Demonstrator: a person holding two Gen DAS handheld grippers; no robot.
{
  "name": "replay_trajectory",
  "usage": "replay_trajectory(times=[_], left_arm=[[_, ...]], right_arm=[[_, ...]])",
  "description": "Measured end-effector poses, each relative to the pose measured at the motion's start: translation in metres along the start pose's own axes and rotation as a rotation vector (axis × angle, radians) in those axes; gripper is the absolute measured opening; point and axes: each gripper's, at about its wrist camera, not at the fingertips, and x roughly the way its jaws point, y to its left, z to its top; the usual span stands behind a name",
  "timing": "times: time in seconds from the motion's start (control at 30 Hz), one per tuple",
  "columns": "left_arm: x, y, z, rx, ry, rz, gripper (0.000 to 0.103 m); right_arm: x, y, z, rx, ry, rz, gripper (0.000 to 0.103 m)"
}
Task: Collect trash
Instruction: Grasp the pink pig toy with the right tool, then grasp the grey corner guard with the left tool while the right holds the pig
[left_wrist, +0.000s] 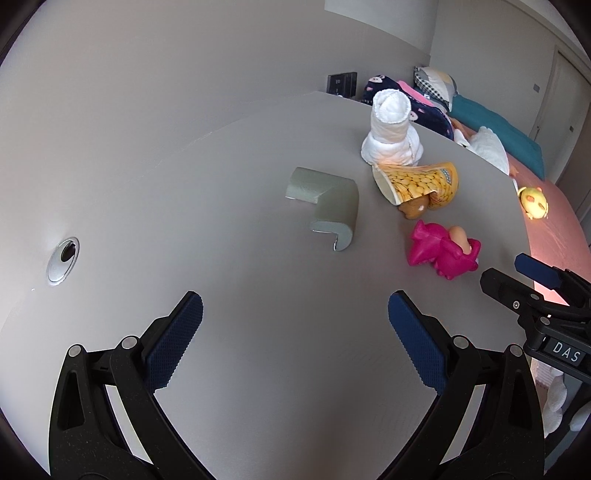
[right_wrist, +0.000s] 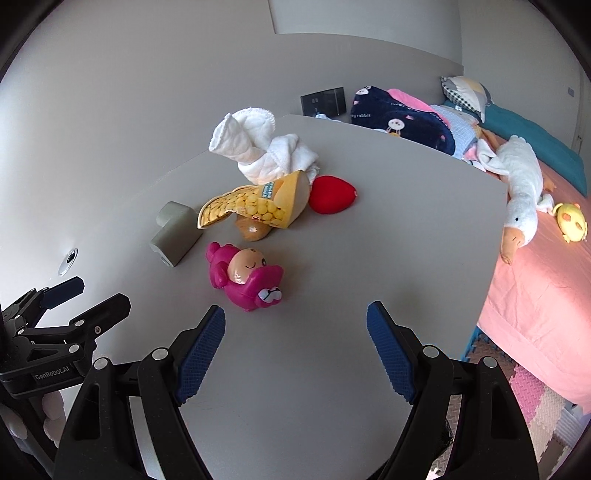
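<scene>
Both pairs of jaws stand wide apart with nothing between them: the left gripper (left_wrist: 295, 310) and the right gripper (right_wrist: 295, 321) hang over bare grey table (right_wrist: 406, 229). Ahead, a crumpled yellow snack bag (right_wrist: 255, 208) printed with corn kernels lies on its side, resting on a brown toy (right_wrist: 253, 230). Nearby are a pink figure toy (right_wrist: 243, 275), a grey foam corner guard (left_wrist: 325, 206), rolled white cloths (right_wrist: 258, 147) and a red cushion (right_wrist: 330, 199).
</scene>
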Motion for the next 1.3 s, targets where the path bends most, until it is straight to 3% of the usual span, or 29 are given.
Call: replay_trajectory(times=[0.53, 0.63, 0.67, 0.73, 1.07, 1.3], left_arm=[[0.018, 0.020, 0.018, -0.029, 0.009, 0.016, 0.097], [0.021, 0.023, 0.020, -0.040, 0.014, 0.016, 0.097], [0.021, 0.024, 0.020, -0.044, 0.019, 0.009, 0.097], [0.022, 0.024, 0.022, -0.049, 0.025, 0.001, 0.097], [0.043, -0.007, 0.036, 0.007, 0.011, -0.001, 0.097], [0.064, -0.015, 0.052, -0.025, 0.010, -0.004, 0.097]], right_arm=[[0.051, 0.037, 0.028, -0.127, 0.050, -0.036, 0.079], [0.057, 0.038, 0.029, -0.145, 0.069, -0.003, 0.069], [0.059, 0.038, 0.029, -0.149, 0.077, 0.005, 0.061], [0.057, 0.039, 0.027, -0.165, 0.065, -0.012, 0.060], [0.041, 0.000, 0.026, -0.023, 0.054, -0.066, 0.060], [0.032, -0.022, 0.026, 0.024, 0.047, -0.071, 0.060]])
